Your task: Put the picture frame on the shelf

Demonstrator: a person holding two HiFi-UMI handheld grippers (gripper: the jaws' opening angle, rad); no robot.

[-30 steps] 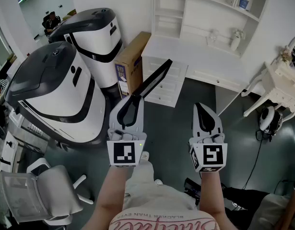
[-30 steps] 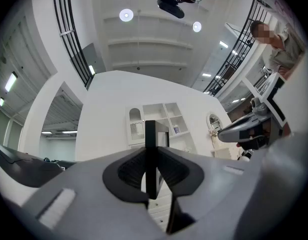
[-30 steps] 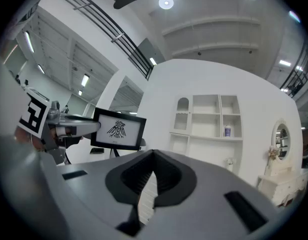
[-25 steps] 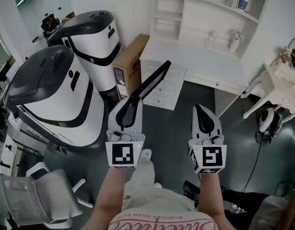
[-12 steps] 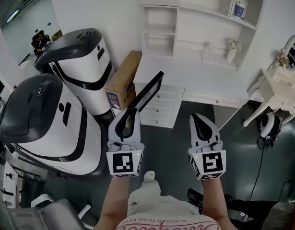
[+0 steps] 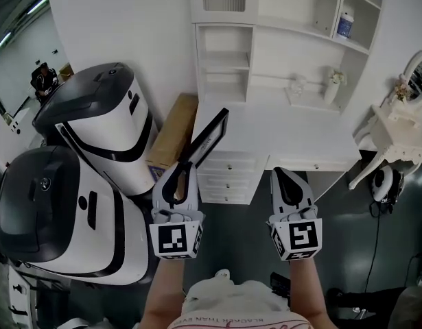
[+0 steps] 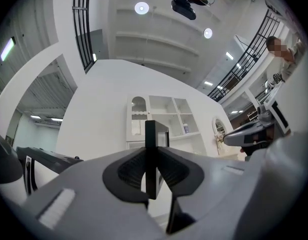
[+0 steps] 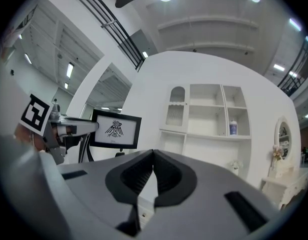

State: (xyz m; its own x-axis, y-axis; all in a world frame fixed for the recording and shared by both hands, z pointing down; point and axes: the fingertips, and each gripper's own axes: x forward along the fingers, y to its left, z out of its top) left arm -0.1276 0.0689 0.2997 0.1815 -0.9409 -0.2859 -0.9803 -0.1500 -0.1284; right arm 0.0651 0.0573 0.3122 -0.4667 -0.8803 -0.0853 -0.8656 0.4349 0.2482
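The black picture frame (image 6: 207, 139) with a white print juts up and forward from my left gripper (image 6: 185, 168), which is shut on its lower edge. In the left gripper view the frame's edge (image 7: 150, 154) stands upright, clamped between the pads. In the right gripper view the frame (image 8: 116, 129) shows face-on at the left, with a bird drawing. My right gripper (image 6: 285, 177) is level beside the left one, shut with nothing in it (image 8: 153, 156). The white shelf unit (image 6: 228, 60) rises straight ahead over a white desk top (image 6: 279, 139).
Two large white-and-black machines (image 6: 101, 115) (image 6: 53, 211) stand at the left, with a cardboard box (image 6: 171, 132) against the drawers. On the shelves are a bottle (image 6: 344, 25) and a small vase (image 6: 332, 84). A white dressing table (image 6: 396, 129) is at the right.
Both grippers have travelled forward toward the shelf unit, which now looms larger and nearer. The frame stays clamped in the left gripper and the right one stays shut.
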